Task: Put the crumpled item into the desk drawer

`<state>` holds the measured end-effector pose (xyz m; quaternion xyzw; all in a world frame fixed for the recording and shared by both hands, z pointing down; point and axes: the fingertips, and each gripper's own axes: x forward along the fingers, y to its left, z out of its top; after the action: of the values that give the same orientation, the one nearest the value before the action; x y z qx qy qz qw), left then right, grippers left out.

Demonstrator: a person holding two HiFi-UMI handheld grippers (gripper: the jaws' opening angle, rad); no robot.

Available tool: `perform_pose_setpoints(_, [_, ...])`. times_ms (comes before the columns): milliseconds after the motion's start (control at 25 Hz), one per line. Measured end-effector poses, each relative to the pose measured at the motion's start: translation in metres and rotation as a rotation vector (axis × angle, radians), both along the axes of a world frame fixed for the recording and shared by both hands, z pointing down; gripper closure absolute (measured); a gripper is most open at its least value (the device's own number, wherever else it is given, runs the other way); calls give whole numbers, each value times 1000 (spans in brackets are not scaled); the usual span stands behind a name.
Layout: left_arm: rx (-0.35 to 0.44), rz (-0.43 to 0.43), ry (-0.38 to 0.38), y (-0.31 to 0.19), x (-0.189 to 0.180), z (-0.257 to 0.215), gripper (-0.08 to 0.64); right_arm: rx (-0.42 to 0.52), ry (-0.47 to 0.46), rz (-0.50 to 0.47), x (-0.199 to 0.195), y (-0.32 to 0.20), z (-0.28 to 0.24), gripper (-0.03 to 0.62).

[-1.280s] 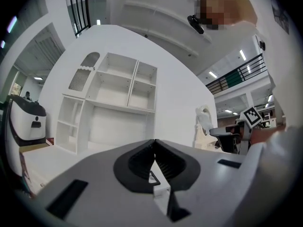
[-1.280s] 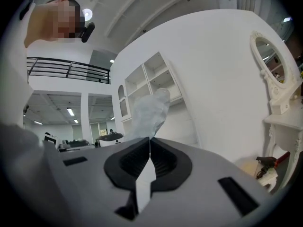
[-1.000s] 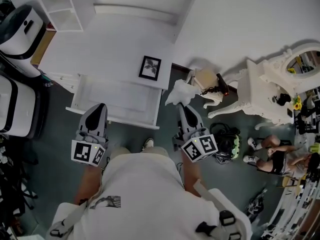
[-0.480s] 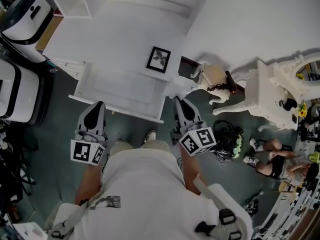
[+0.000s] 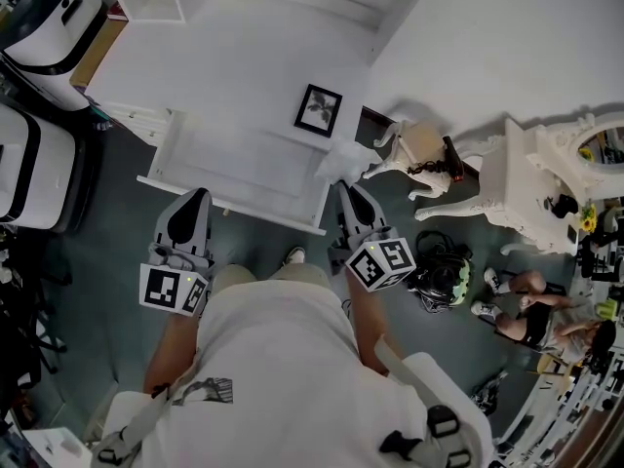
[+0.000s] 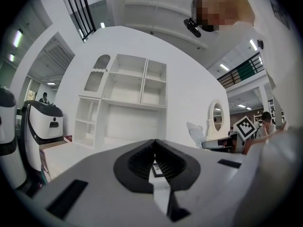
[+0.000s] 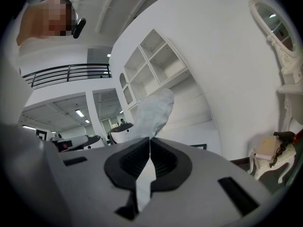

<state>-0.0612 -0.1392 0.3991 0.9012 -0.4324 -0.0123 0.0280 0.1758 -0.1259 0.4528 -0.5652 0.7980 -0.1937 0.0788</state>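
Observation:
The crumpled item is a white, thin, wrinkled wad; my right gripper is shut on it and holds it just off the right front corner of the open white desk drawer. In the right gripper view the crumpled item rises from between the closed fingertips of the right gripper. My left gripper hangs at the drawer's front left edge. In its own view the left gripper is shut with nothing held, and the crumpled item shows off to the right.
A black picture frame stands on the white desk behind the drawer. White machines stand to the left. A small stool, an ornate dressing table, a bag and a seated person are to the right.
My right gripper has carried the crumpled item leftward, closer to the drawer's right front corner. The left gripper has stayed at the drawer's front edge.

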Motion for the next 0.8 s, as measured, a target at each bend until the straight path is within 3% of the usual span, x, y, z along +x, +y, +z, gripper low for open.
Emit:
perform_pose_setpoints(440, [-66,-35,-8,0,-7,22,545,-189,55,-58,-19,-47,86,578])
perform_pose_setpoints(800, [-118,-157,-52,-2,-33,39,545,-390,100,-159,-48,-86,193,578])
